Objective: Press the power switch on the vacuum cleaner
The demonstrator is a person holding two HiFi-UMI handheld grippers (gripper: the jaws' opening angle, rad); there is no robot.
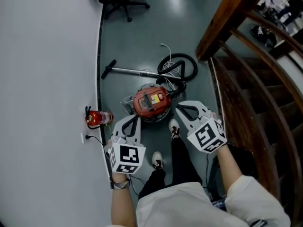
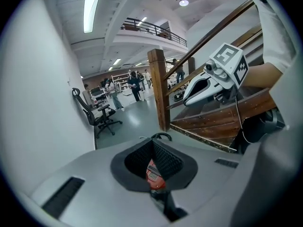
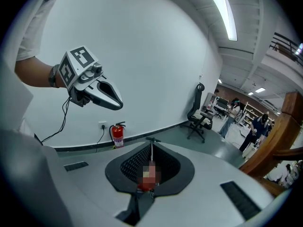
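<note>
Over the floor (image 1: 142, 37) by the wall (image 1: 47, 56), 2 closed grippers hover.
Left gripper (image 1: 134, 120) and right gripper (image 1: 179, 106) are empty; the vacuum (image 1: 151, 102) lies below between them, the right looking nearer.

Flat indoor light, fisheye edges

Ceiling strip lights (image 2: 92, 8) burn out to white in both gripper views, whose frames bend hard and fall to black at the corners; the head view is dimmer and sharp, the grey floor (image 1: 142, 37) carrying a pale sheen at the top — the vacuum cleaner (image 1: 150, 102) throws only a soft, short shadow, and the white wall (image 1: 47, 56) reads evenly lit.
</note>
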